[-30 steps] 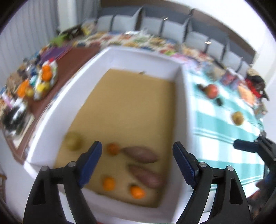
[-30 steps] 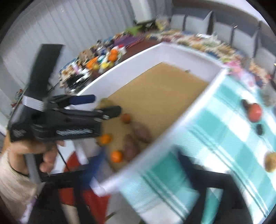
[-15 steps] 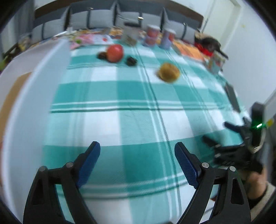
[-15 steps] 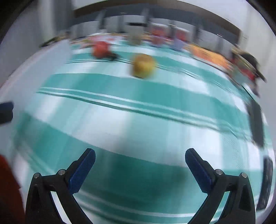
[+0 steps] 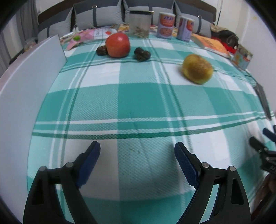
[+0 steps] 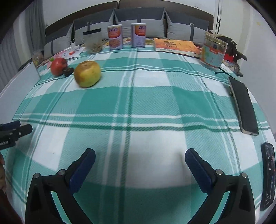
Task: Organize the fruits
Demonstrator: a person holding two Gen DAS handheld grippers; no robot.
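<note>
Left gripper (image 5: 137, 155): jaws spread wide, nothing between them, low over the green-and-white checked cloth (image 5: 138, 103) that covers the counter. Right gripper (image 6: 140, 161): likewise spread wide and empty, over the same cloth; its black tip also shows at the right edge of the left wrist view. Red apple (image 5: 117, 45): at the far side of the cloth, near the end of the white box wall (image 5: 25, 82). Dark wrinkled fruit, first piece (image 5: 101, 50): touching the apple on its left in the left wrist view. Dark wrinkled fruit, second piece (image 5: 142, 54): just beside the apple on its right, kind not clear. Yellow-brown apple (image 5: 197, 69): alone on the cloth, well apart from the red apple and to its right; in the right wrist view it lies nearer than the red one. Two printed cans (image 6: 115, 37): upright, side by side at the far edge. Clear jar (image 5: 140, 24): upright, left of the cans. Orange book (image 6: 176, 45): flat, right of the cans. Printed tub (image 6: 213, 50): right of the book. Dark phone (image 6: 243, 105): flat near the cloth's right edge. Grey cushions (image 6: 139, 15): lined up behind.
</note>
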